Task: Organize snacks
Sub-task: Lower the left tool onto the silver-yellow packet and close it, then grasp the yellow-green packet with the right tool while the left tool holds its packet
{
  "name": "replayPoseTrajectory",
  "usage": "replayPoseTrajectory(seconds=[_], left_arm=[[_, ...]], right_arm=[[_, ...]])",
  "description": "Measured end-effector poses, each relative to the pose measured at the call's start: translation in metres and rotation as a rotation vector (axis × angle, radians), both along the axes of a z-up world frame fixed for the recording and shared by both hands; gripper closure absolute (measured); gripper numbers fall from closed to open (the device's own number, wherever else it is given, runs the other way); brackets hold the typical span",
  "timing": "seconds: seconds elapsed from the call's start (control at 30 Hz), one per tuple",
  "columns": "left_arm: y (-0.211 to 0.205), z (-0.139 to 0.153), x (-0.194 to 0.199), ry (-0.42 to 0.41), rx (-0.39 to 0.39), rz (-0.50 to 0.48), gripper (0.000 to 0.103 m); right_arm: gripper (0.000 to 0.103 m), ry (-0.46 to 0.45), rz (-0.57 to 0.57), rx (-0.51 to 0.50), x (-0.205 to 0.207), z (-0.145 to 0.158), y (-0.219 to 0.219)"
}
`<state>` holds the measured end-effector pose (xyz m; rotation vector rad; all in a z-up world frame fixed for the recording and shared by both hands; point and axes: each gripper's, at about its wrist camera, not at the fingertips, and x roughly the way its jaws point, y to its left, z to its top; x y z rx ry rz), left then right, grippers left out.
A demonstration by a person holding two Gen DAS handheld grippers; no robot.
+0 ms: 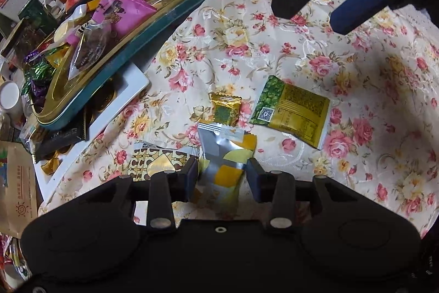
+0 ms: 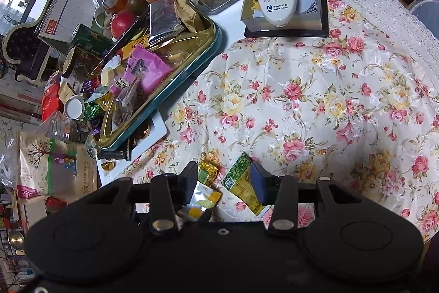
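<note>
Left gripper (image 1: 222, 175): jaws apart, straddling silver-yellow packet (image 1: 229, 153), pads clear of it; right gripper (image 2: 224, 175): jaws apart, empty, above green-gold packet (image 2: 241, 180) on floral cloth (image 2: 329, 100)

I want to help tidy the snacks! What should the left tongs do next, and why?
Probably lower the left tongs a little and close on the silver and yellow packet. It lies loose on the flowered cloth, right between the open pads, with nothing gripped. The gold tin already holds other snacks, so it likely goes there.
</note>
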<state>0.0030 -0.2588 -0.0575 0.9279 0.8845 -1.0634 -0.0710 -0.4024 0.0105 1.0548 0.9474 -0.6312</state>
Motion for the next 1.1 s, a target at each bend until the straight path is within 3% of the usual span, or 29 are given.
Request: replayPoseTrajectory(seconds=[0.23,0.3,0.43,0.6,0.83,1.1], left_arm=[[-0.005,-0.007,0.009,0.105,0.0,0.087,0.054],[-0.006,-0.006,0.014,0.153,-0.003,0.153,0.059],[0.0,-0.003,0.026,0.262,0.004,0.325,0.06],[0.025,-0.005,0.038,0.401,0.087,0.513,0.061],[0.067,-0.009,0.044,0.428,0.166,0.72,0.061],[0.079,-0.014,0.048,0.432,0.199,0.796,0.056]], right_arm=[[0.057,0.001,-0.003,0.005,0.0,-0.002,-0.001],[0.058,0.003,-0.008,0.009,-0.001,-0.003,-0.003],[0.057,0.011,-0.019,0.006,-0.004,-0.004,-0.008],[0.057,0.032,-0.018,0.005,-0.005,-0.008,-0.008],[0.057,0.071,0.065,-0.013,0.008,-0.016,0.005],[0.058,0.176,0.224,-0.091,0.029,-0.041,0.032]])
